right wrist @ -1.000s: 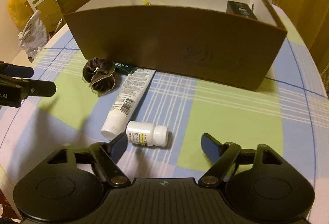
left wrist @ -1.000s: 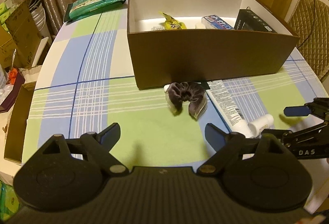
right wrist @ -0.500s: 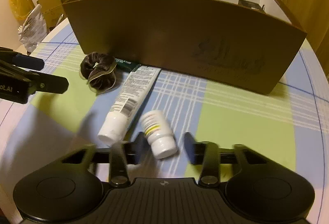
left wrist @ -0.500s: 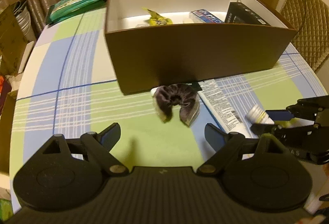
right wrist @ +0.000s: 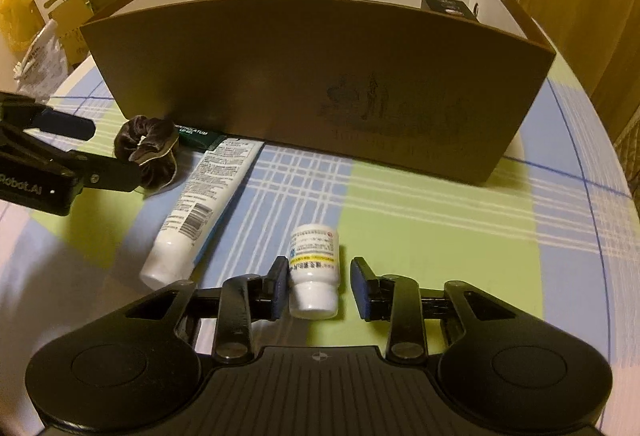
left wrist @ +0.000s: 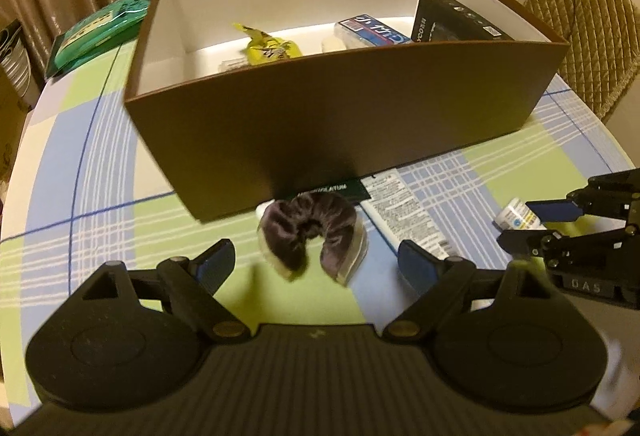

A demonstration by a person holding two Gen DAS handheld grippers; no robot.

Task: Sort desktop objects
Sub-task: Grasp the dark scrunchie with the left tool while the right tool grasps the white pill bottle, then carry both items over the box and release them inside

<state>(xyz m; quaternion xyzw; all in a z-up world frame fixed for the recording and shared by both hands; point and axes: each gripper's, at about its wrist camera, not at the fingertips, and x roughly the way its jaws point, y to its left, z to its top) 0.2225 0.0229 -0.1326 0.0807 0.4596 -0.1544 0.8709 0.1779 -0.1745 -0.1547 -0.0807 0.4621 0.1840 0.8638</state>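
A brown box (left wrist: 340,115) with a white inside stands on the checked tablecloth; it also shows in the right wrist view (right wrist: 320,75). A dark velvet scrunchie (left wrist: 310,232) lies in front of it, between the fingers of my open left gripper (left wrist: 316,264). A white tube (right wrist: 204,203) lies beside the scrunchie (right wrist: 148,151). My right gripper (right wrist: 320,290) is partly closed around a small white pill bottle (right wrist: 314,268); the left pad touches it, the right pad stands a small gap away. The bottle (left wrist: 516,218) lies on the cloth.
Inside the box lie a yellow packet (left wrist: 268,47), a blue-and-white carton (left wrist: 372,31) and a black box (left wrist: 452,19). A green pack (left wrist: 100,31) lies at the table's far left. A quilted chair (left wrist: 592,35) stands to the right. Bags and cartons (right wrist: 48,19) crowd the left side.
My left gripper has moved forward so the scrunchie now sits between its fingers. My right gripper has narrowed around the pill bottle, which has turned to lie along the fingers.
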